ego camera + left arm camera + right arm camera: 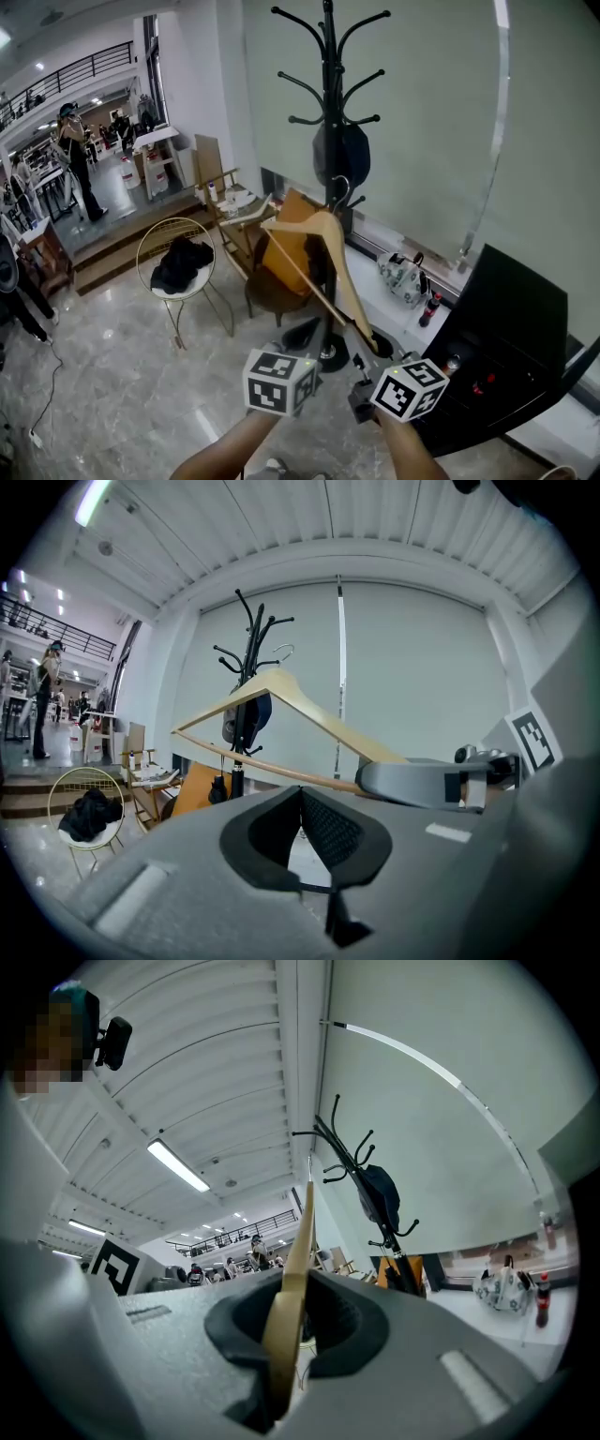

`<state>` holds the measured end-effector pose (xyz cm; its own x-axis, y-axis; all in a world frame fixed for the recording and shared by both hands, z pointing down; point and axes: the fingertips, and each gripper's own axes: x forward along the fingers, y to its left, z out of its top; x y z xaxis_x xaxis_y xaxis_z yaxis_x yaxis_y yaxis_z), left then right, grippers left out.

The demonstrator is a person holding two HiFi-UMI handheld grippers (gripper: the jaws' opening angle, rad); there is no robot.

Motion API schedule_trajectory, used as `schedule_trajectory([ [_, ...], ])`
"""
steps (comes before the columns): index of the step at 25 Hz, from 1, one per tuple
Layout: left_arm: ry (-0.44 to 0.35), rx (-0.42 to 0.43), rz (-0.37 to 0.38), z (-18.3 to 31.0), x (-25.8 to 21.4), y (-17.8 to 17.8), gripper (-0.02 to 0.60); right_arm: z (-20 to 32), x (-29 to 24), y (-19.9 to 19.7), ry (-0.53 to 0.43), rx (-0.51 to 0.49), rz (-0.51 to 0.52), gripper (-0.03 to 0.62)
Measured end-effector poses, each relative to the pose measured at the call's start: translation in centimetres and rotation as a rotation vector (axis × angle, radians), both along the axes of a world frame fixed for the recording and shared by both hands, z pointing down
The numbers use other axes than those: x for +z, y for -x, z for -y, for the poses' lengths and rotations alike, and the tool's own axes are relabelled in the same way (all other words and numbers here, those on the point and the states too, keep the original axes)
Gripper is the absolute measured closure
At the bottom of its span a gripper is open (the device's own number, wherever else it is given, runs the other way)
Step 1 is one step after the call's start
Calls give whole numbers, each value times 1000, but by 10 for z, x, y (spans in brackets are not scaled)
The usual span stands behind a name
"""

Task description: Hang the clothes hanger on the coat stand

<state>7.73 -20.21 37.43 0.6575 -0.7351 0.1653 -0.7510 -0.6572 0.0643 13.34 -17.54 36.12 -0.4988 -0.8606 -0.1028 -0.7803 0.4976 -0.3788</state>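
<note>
clothes hanger [298,219] is up in the air in front of the coat stand and not yet on it, its wooden triangle tilted with the low end nearest the person; starting at the left, the left hand-held gripper [300,794] has its pads pressed together at the tips with nothing between them and sits beside the other gripper near the hanger's low end, so it looks free to help, and i'd use it to steady the lower bar before lifting; in the middle, the metal hook [342,190] hangs close to the pole of the coat stand [328,94], just under the dark bag [343,155] hung there, so the hook likely has to rise past the bag to one of the bare curved prongs [367,121]; on the right, the right hand-held gripper [286,1312] is pinching the very end of one wooden arm, far from the hook, so small wrist turns will probably swing the hook wide: move slowly, lift the hook above the prong's upturned tip, lower it on, and let go only once the stand takes the weight
</note>
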Motion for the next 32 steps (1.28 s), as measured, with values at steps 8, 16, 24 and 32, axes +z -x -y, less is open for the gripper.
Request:
schedule_trajectory([
  [8, -8, 5, -21, 26, -2, -9, 577, 23, 2, -9, 1, 8, -16, 553],
  [16, -15, 24, -45, 62, -6, -9, 577, 57, -4, -8, -6, 17, -32, 553],
  [24, -22, 31, -57, 118, -17, 0, 577, 107, -17, -3, -24, 27, -49, 553],
  [32, -39, 40, -75, 171, -26, 11, 577, 159, -28, 4, -40, 42, -67, 553],
])
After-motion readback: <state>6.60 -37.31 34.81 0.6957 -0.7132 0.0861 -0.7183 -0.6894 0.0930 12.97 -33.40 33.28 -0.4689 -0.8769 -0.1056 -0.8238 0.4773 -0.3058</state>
